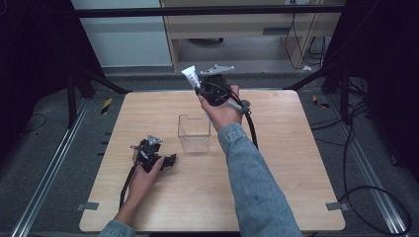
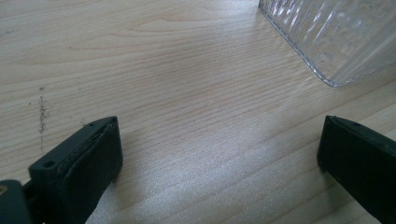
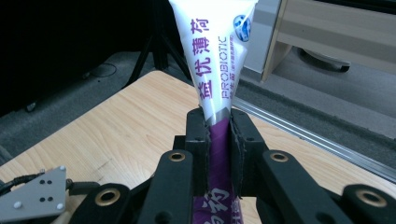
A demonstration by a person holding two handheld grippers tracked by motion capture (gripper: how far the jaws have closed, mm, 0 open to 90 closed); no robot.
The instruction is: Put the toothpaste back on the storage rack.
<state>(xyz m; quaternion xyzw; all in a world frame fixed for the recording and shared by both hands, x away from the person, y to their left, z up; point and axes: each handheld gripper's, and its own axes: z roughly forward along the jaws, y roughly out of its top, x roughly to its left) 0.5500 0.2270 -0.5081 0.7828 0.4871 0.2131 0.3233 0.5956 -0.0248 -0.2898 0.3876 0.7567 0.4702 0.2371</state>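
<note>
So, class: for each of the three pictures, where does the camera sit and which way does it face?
High view: above the table, looking forward and down; both forearms enter.
Left gripper view: on the left gripper, low over wood; open jaws, clear box corner.
Right gripper view: on the right gripper, clamping the white-and-purple tube.
Shared: the tube also appears from above.

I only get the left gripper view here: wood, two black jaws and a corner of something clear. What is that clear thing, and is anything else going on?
Observer: It's an open-topped clear plastic box standing mid-table.
Operator: Is my gripper holding anything?
Observer: No, the left gripper rests open on the table, left of the box.
Operator: And the other hand?
Observer: The right gripper is shut on a white and purple tube, held up beyond the box.
</note>
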